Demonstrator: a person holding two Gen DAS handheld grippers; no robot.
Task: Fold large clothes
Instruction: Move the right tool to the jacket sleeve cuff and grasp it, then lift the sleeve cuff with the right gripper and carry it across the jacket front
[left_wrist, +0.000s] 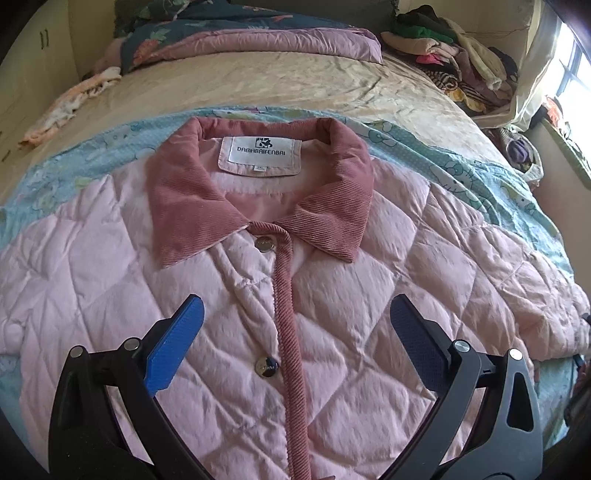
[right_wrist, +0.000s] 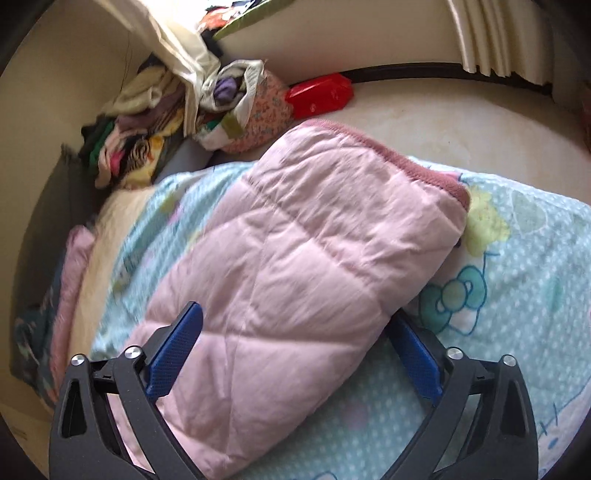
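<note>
**Quilted Jacket Laid Flat, Both Grippers Spread**

The pink quilted jacket (left_wrist: 332, 295) lies front-up on a light blue cartoon-print sheet (left_wrist: 92, 162) spread over the bed (left_wrist: 258, 85). Its corduroy collar (left_wrist: 332, 206) is turned down and the placket is buttoned. The left gripper (left_wrist: 295, 339) hovers above the chest with jaws apart, holding nothing. The right gripper (right_wrist: 295, 343) has jaws wide, straddling the sleeve (right_wrist: 295, 240) (pads not pressing). A heap of clothes (left_wrist: 461, 62) sits at the bed's far corner.
</note>
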